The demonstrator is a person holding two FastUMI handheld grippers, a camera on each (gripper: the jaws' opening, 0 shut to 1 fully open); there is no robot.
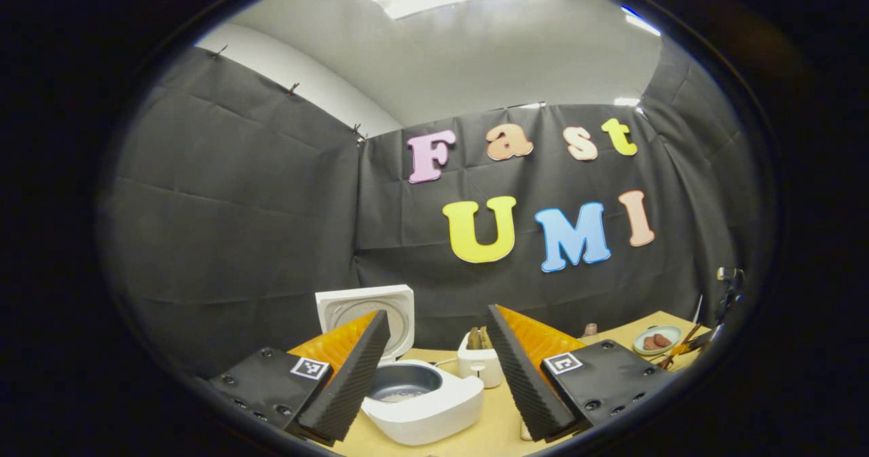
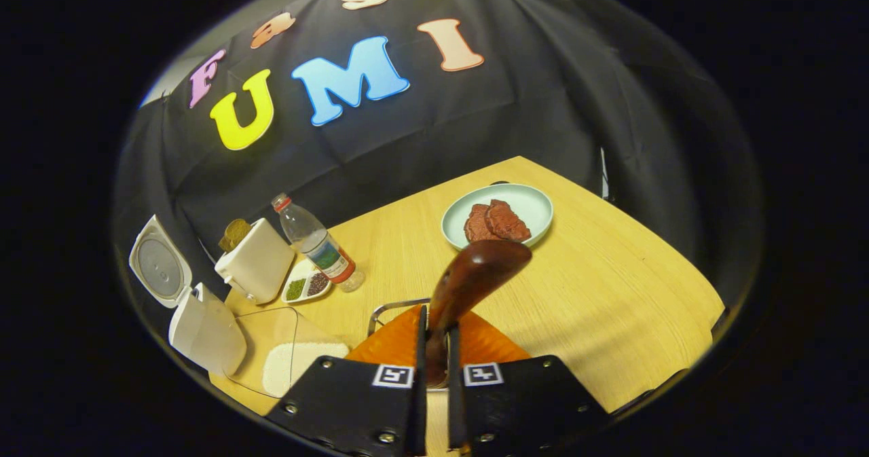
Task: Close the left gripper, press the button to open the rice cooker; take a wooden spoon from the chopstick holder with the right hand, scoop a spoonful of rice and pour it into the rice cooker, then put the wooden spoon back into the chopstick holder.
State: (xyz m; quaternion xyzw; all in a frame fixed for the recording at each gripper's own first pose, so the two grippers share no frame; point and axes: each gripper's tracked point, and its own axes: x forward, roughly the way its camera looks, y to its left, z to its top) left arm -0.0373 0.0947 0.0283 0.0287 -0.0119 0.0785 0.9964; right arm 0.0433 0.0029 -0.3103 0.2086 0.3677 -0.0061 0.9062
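The white rice cooker (image 1: 434, 409) stands open on the table, its lid (image 1: 366, 311) raised and the dark inner pot (image 1: 404, 381) showing. My left gripper (image 1: 436, 311) hovers open in front of it, with nothing between its fingers. In the right gripper view my right gripper (image 2: 436, 338) is shut on a dark wooden spoon (image 2: 475, 273), whose rounded end juts past the fingertips. A metal rim, likely the chopstick holder (image 2: 387, 305), peeks out under the fingers. A clear container of white rice (image 2: 288, 362) lies to the left, beside the rice cooker (image 2: 204, 331).
A white toaster (image 2: 254, 263) with bread, a plastic bottle (image 2: 319, 243) and a small dish of seasonings (image 2: 305, 286) stand near the back wall. A pale plate (image 2: 526, 202) with brown food sits mid-table. The table edge runs along the right.
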